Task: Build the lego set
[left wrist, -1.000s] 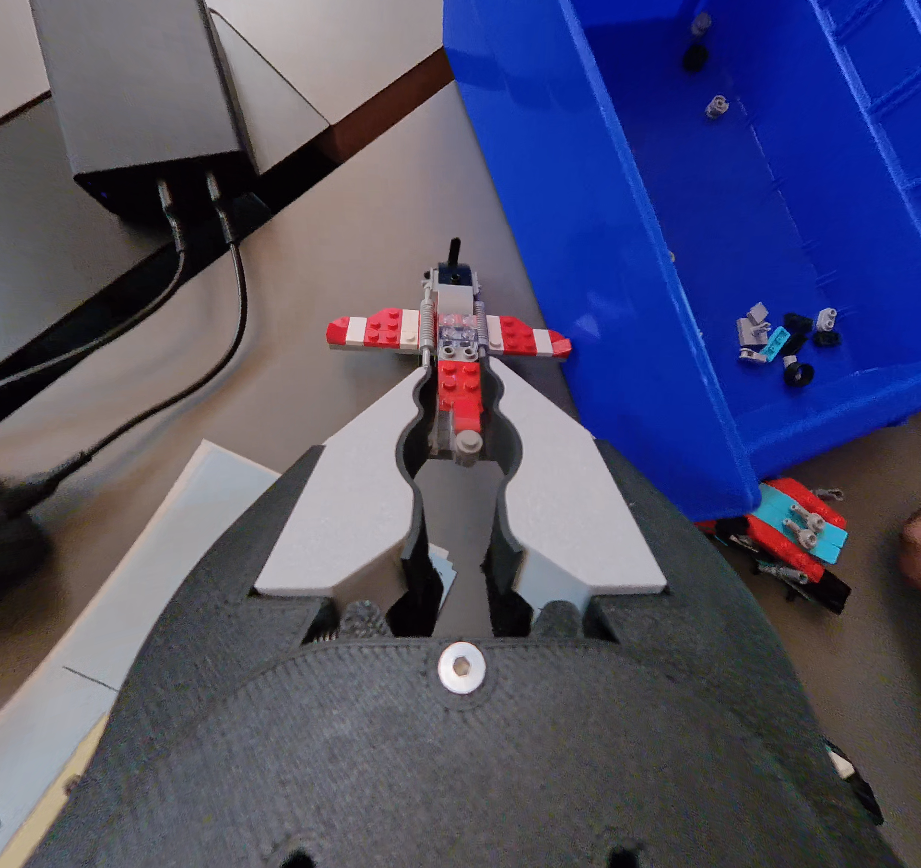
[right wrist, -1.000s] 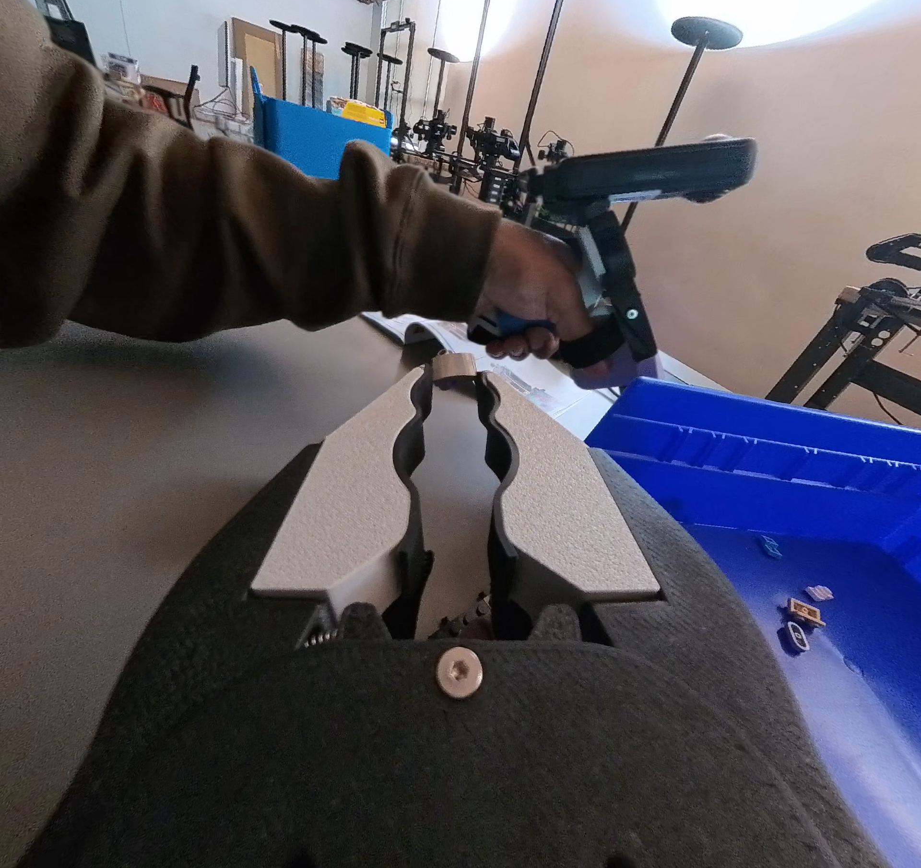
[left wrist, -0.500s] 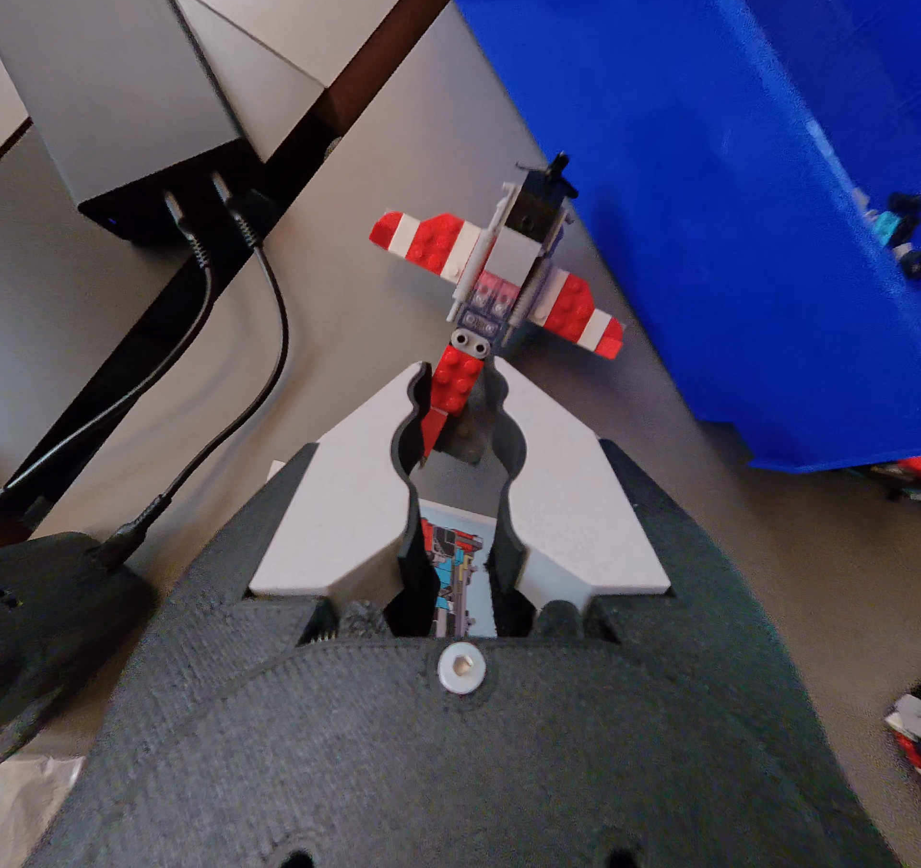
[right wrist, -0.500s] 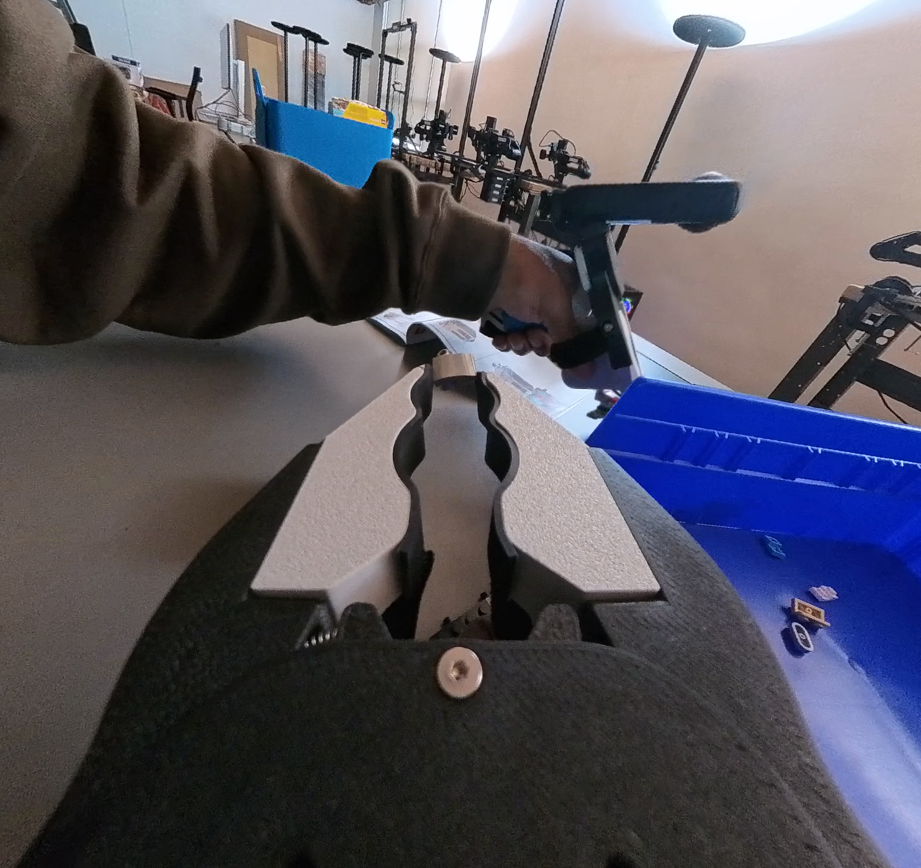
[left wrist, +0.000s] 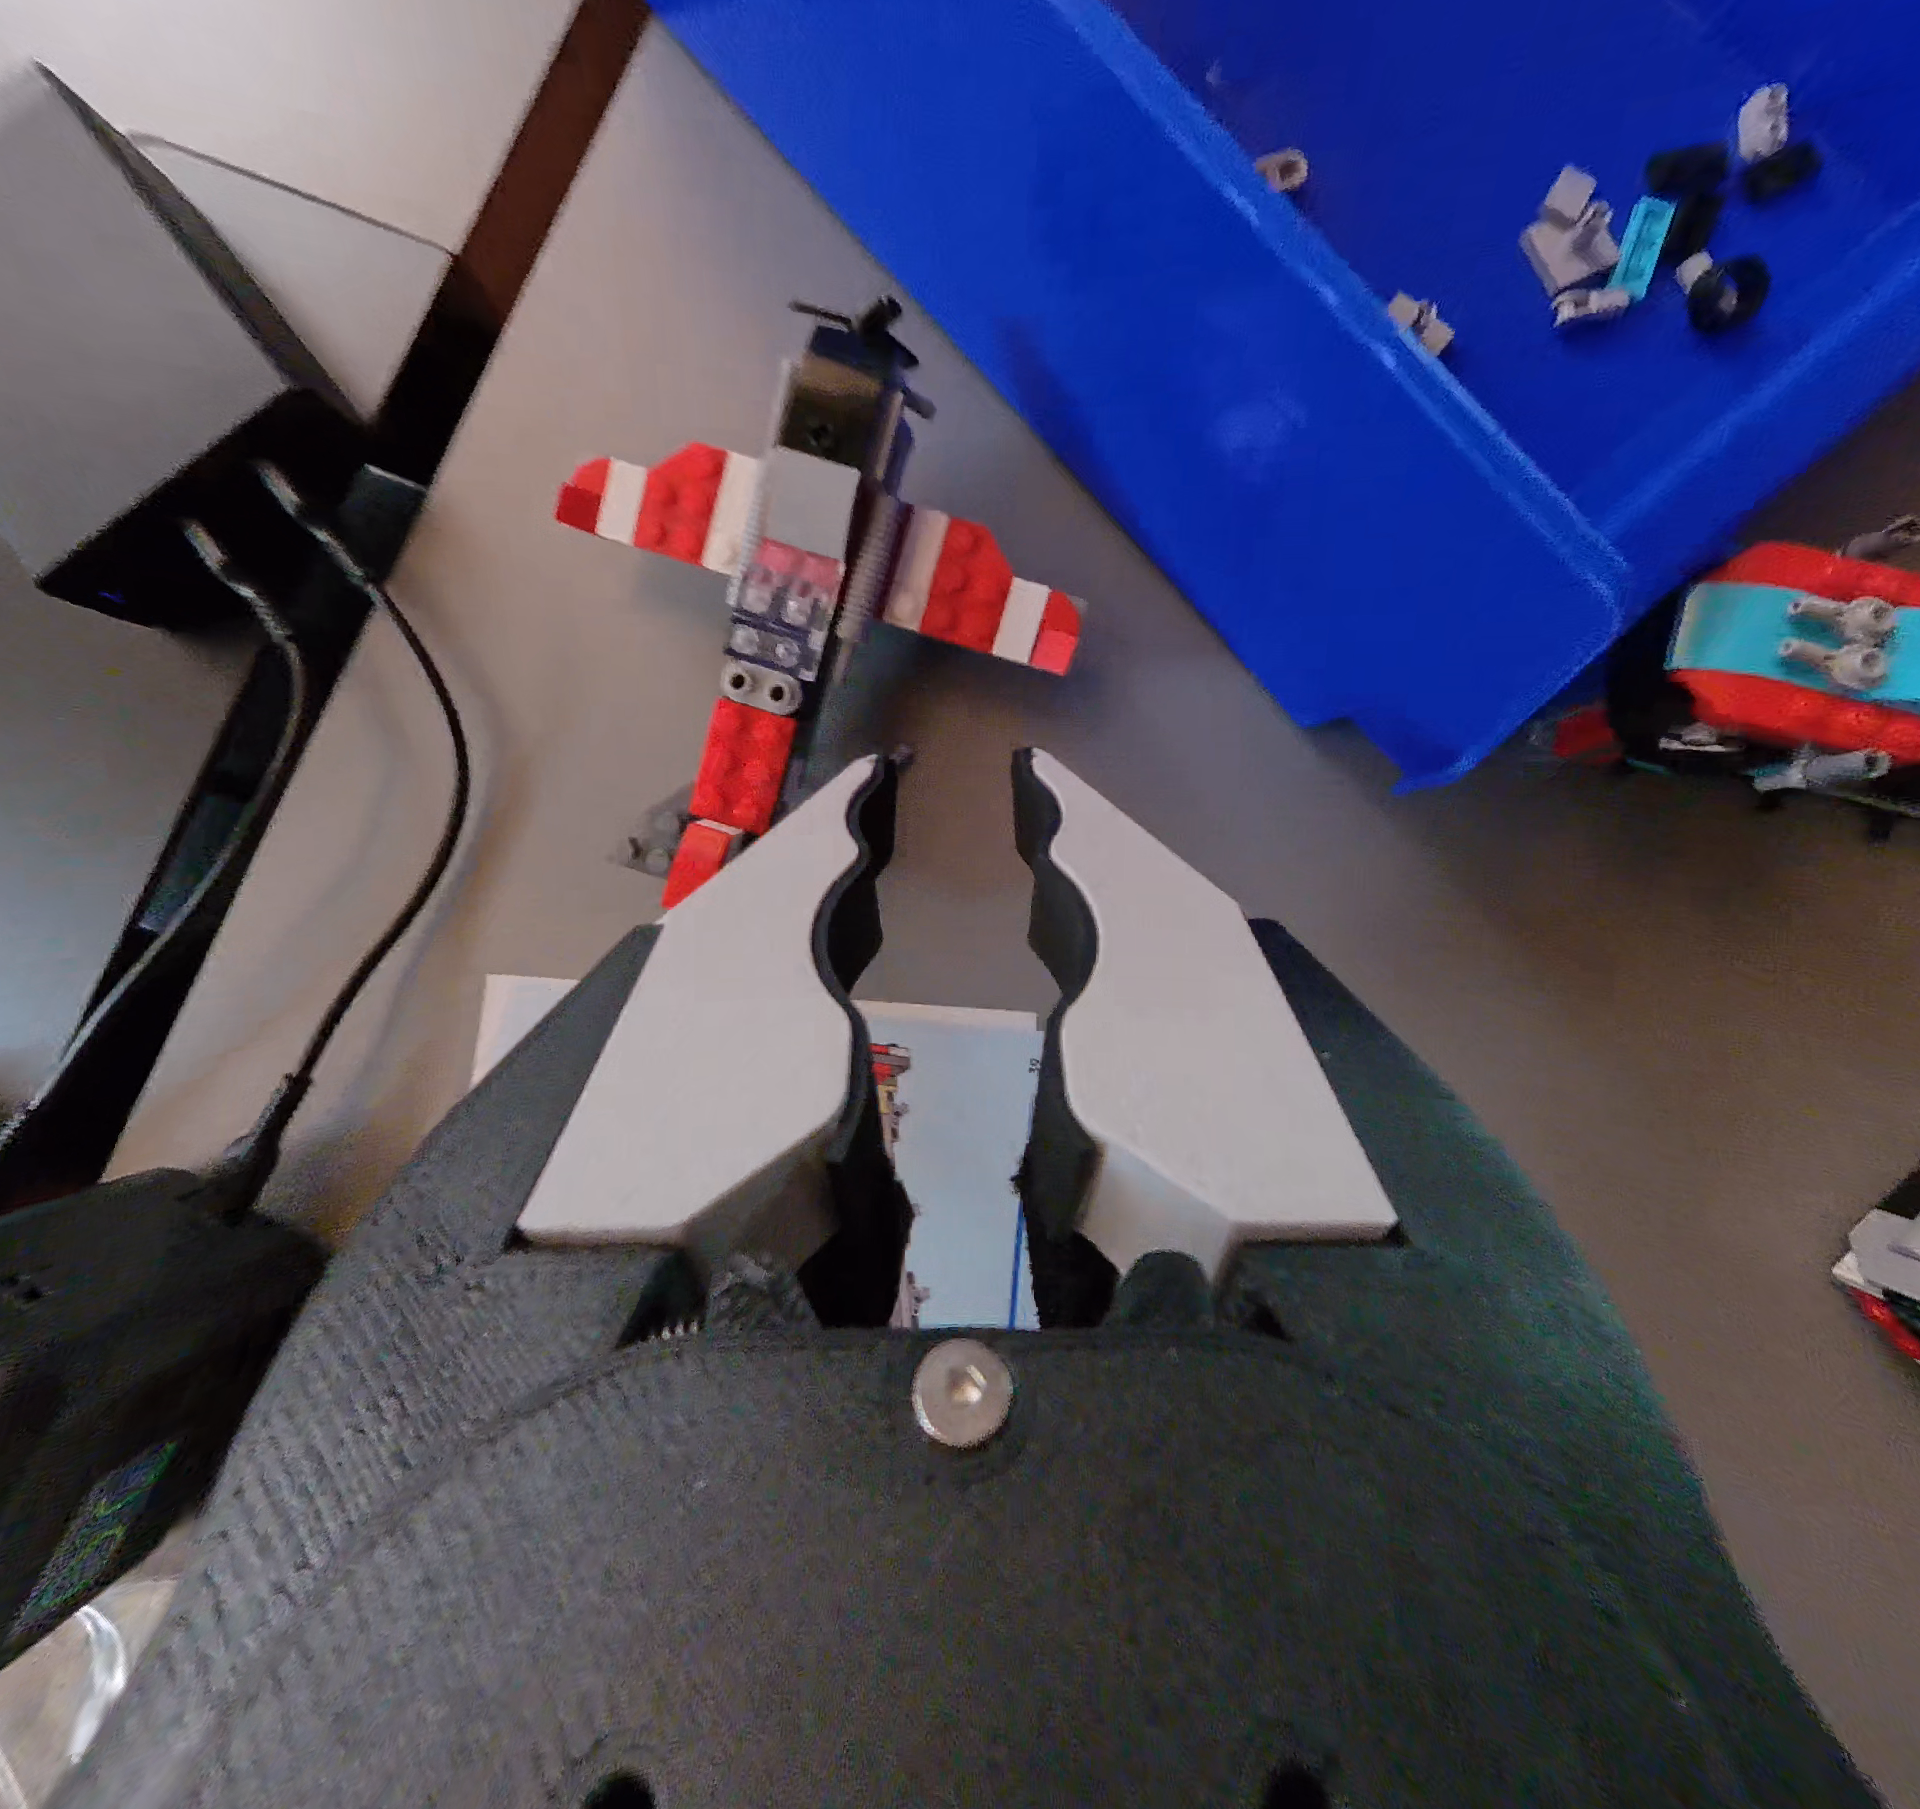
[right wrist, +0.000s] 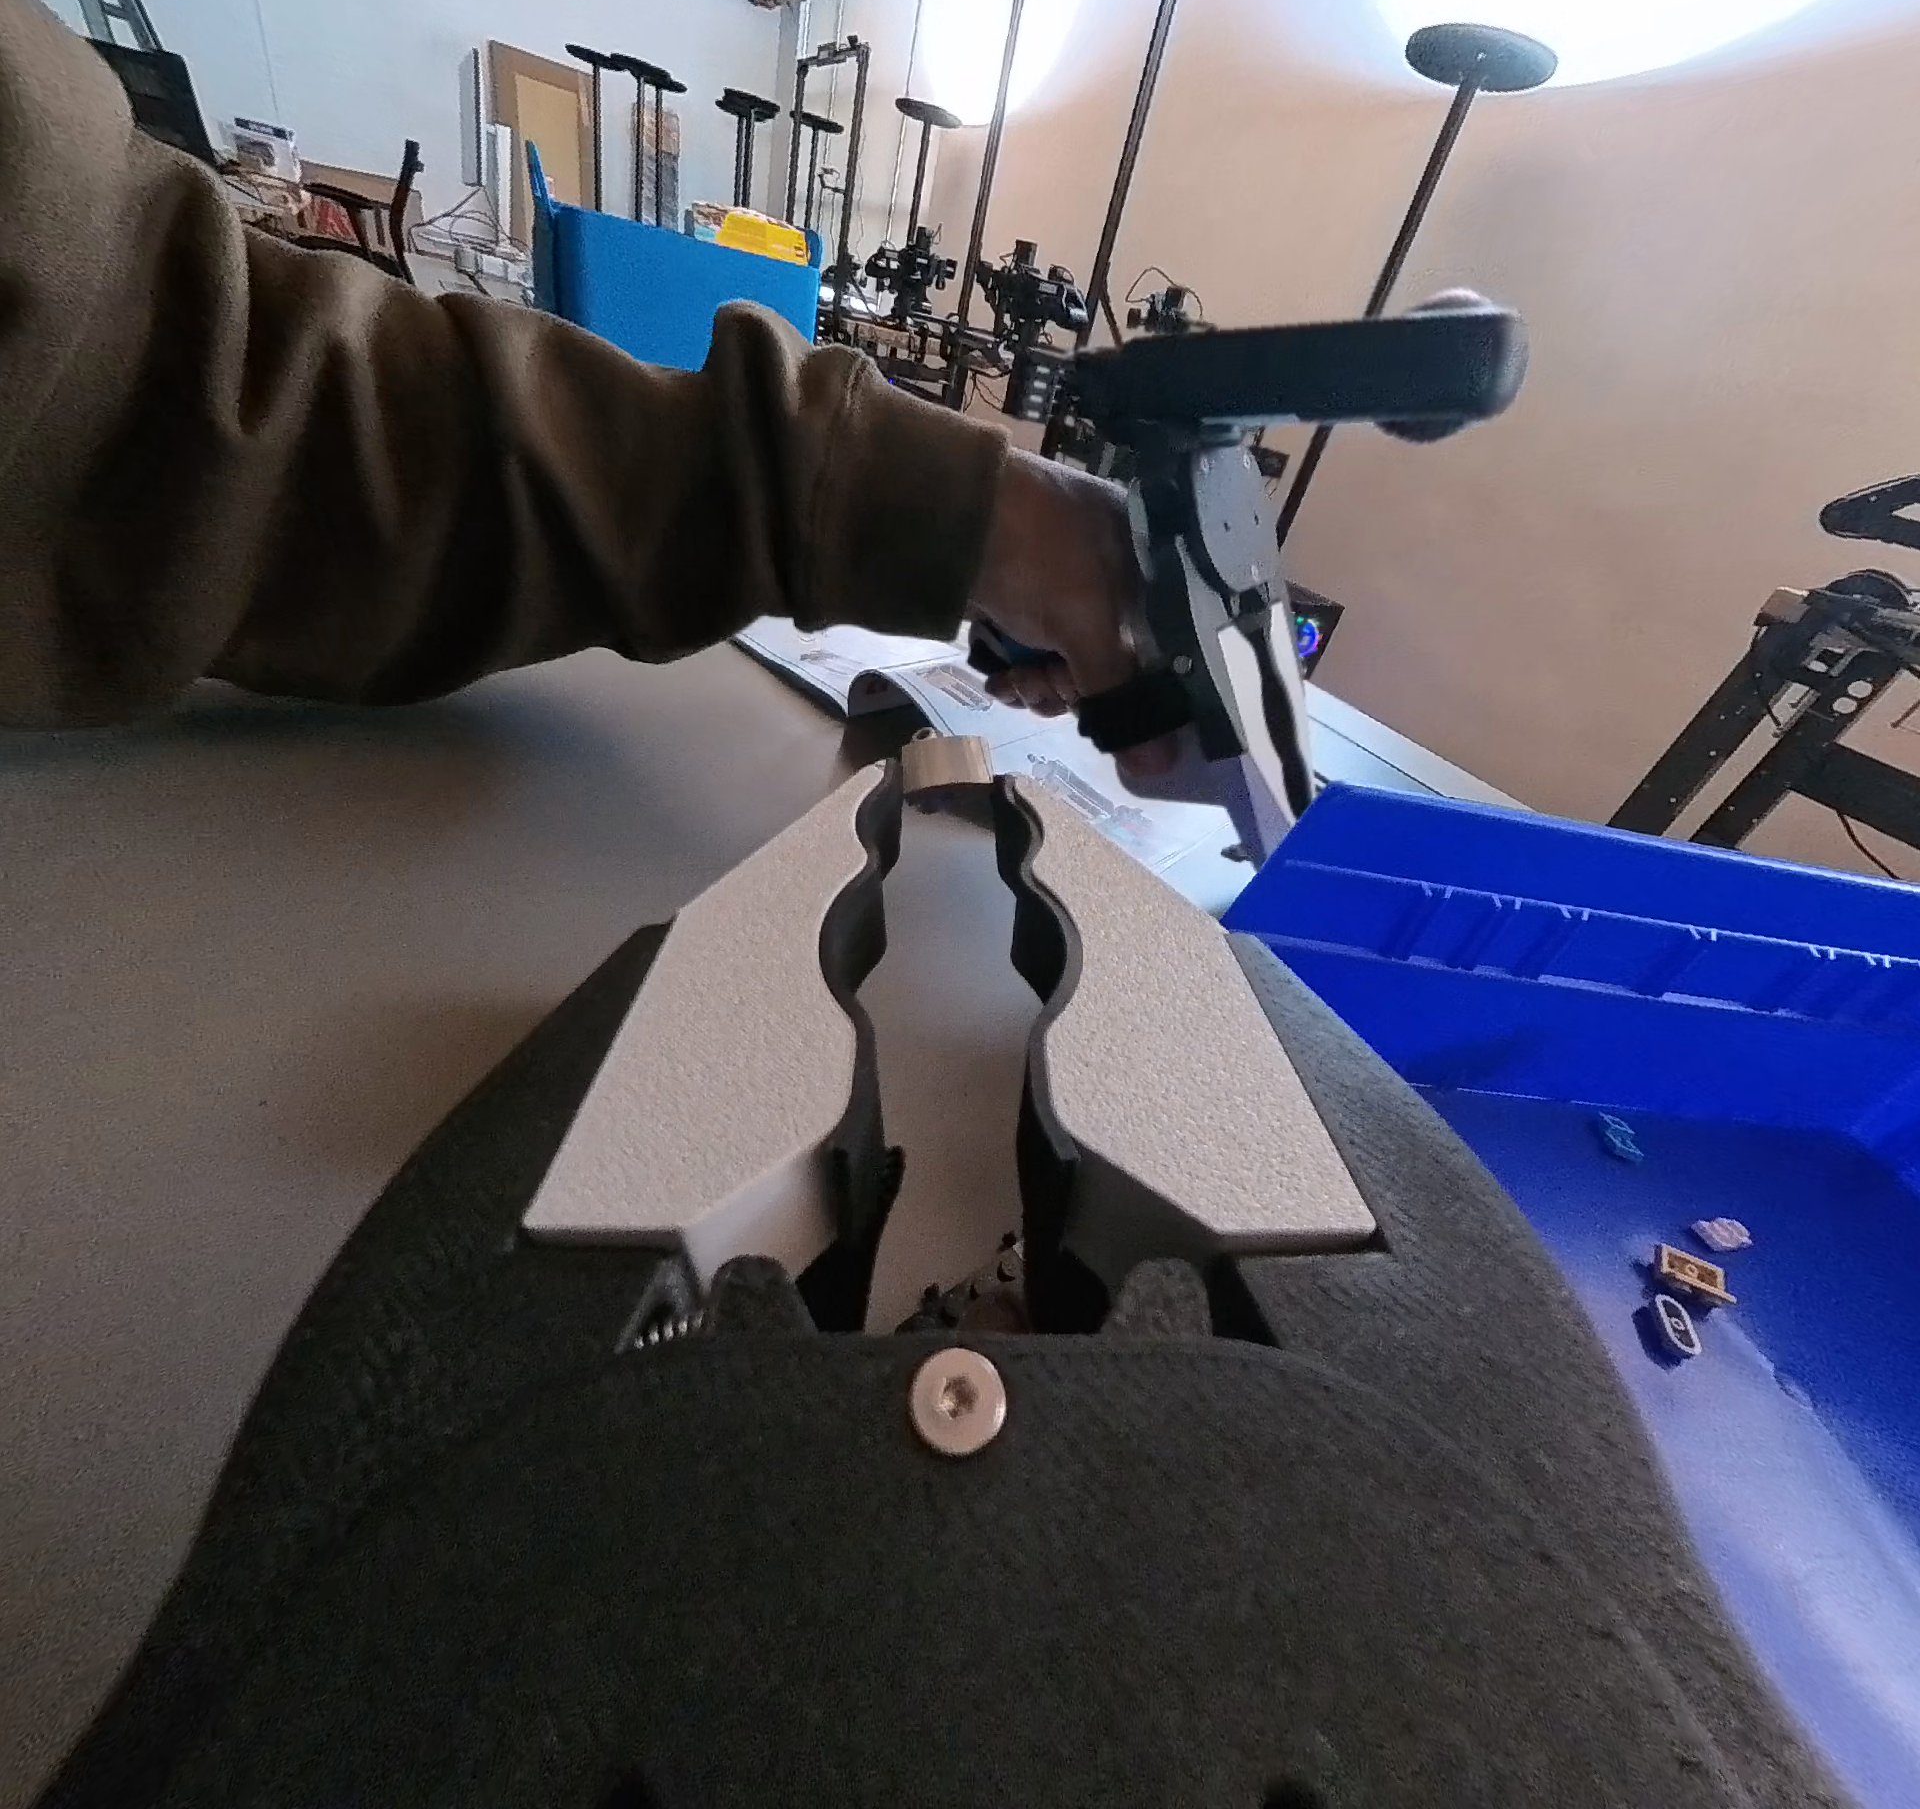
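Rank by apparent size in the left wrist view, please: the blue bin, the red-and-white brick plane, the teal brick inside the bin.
1. Blue bin, by far the largest.
2. Brick plane on the table.
3. Teal brick, the smallest.
The order is clear despite their different nearness to the camera.

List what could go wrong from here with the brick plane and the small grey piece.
1. The red-and-white toy brick plane lies loose beside the open left tool, whose left finger overlaps its tail; a sideways sweep might knock it.
2. The right tool pinches the small grey brick piece only at the fingertips; it could slip out.
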A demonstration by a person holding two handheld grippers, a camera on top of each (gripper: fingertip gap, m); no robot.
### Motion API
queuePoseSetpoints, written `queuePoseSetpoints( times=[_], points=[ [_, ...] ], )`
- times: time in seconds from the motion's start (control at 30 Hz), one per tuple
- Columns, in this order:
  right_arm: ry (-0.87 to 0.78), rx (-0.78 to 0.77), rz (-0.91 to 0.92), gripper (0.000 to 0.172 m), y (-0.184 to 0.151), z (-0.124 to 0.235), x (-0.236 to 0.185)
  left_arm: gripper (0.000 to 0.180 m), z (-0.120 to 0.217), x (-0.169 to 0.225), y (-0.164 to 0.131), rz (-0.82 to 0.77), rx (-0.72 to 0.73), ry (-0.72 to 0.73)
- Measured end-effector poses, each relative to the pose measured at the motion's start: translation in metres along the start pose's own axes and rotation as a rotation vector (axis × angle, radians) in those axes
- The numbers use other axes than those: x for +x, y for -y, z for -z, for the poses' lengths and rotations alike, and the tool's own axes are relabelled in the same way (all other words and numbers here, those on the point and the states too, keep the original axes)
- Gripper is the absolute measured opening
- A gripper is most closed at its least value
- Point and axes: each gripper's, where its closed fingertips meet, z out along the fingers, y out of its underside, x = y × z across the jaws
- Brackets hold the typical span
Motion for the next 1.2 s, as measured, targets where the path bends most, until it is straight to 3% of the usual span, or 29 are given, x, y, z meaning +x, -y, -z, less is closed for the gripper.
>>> queuePoseSetpoints(
  times=[0.37,0.63,0.9,1.03,1.2],
  points=[
    [0.0,0.004,0.003,0.018,0.001,0.001,0.0,0.027,-0.017,-0.013,-0.011,-0.013,-0.077,0.081],
    [0.0,0.003,0.002,0.018,0.001,0.001,0.0,0.026,-0.028,-0.017,-0.014,-0.001,-0.082,0.06],
    [0.0,0.002,0.001,0.018,0.0,0.001,0.001,0.01,-0.031,-0.015,-0.012,-0.011,-0.065,0.026],
    [-0.002,0.001,0.0,0.018,0.0,0.001,0.001,0.01,-0.024,-0.01,-0.011,-0.001,-0.037,0.015],
    [0.0,-0.006,0.0,0.018,-0.001,0.001,0.001,0.009,0.009,0.023,-0.011,0.039,0.09,-0.046]
  ],
)
